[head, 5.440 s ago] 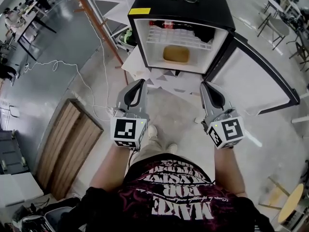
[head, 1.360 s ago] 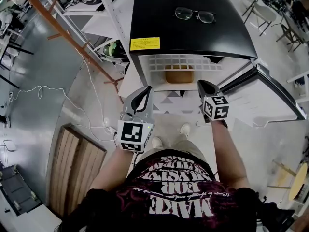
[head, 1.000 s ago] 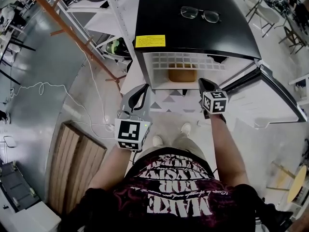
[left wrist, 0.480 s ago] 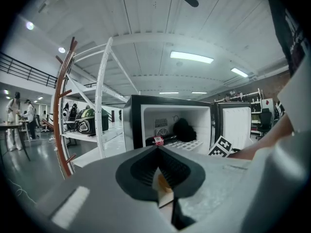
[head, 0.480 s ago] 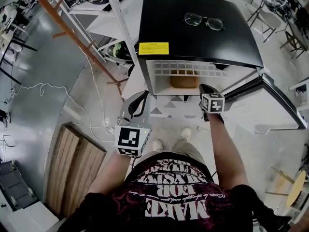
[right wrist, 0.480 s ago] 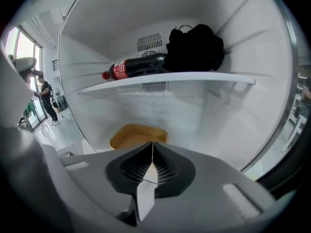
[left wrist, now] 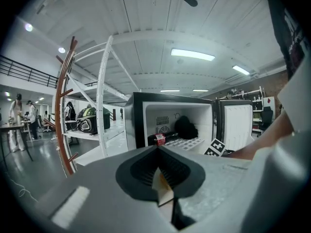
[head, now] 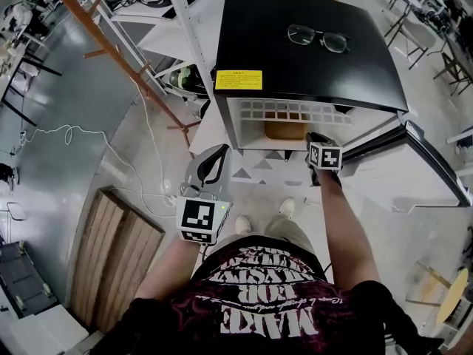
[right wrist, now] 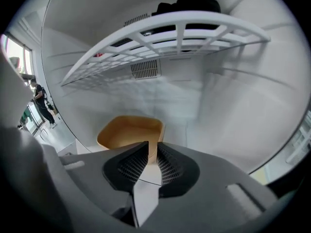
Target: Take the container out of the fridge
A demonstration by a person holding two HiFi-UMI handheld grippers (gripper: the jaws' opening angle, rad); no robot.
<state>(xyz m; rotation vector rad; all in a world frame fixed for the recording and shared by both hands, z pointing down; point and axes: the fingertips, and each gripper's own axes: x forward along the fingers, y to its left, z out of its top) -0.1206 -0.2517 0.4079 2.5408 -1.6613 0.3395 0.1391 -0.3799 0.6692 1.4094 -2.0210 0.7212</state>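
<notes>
A tan, empty container (head: 284,129) sits on the floor of the open black mini fridge (head: 310,58), under its white wire shelf (right wrist: 165,30). In the right gripper view the container (right wrist: 131,131) lies just ahead and slightly left of the jaws. My right gripper (head: 314,136) reaches into the fridge mouth. Its jaws (right wrist: 152,144) stand open by a narrow gap, and the container's near corner shows through that gap. My left gripper (head: 219,150) hangs outside, left of the fridge front, its jaws (left wrist: 158,148) shut on nothing.
Glasses (head: 318,38) lie on the fridge top. The door (head: 414,161) swings open to the right. A cola bottle (left wrist: 163,138) and a black bundle (left wrist: 184,127) rest on the wire shelf. A white shelving rack (head: 185,28) and wooden pallet (head: 111,265) stand to the left.
The person has stepped up to the fridge. My right gripper has moved forward from beside the body into the fridge opening toward the container. The left gripper has stayed back.
</notes>
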